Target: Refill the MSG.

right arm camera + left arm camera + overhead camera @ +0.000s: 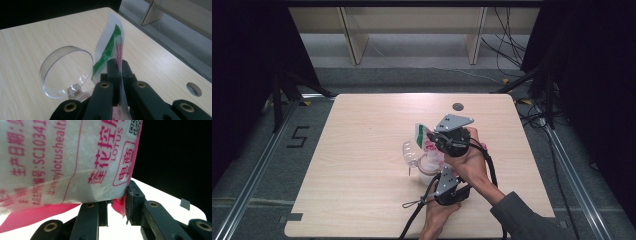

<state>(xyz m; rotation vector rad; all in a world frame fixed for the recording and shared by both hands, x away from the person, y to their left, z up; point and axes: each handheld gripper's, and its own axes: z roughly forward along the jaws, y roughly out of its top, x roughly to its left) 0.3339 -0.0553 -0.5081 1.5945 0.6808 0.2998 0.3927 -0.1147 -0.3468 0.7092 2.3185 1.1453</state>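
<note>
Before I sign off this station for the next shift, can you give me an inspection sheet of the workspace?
Surface: pale wooden table, with a round hole near the far edge.
Job's things: a white bag with pink print and a green-edged top; a clear plastic cup on its side next to it.
Clutter: nothing seen.
Grippers: left gripper pinches the bag's pink bottom corner; right gripper is shut on the bag's top edge.
Cables: black cables trail off the near edge; more lie on the floor at far right.
Surroundings: wooden frame legs behind, dark curtains at both sides.
</note>
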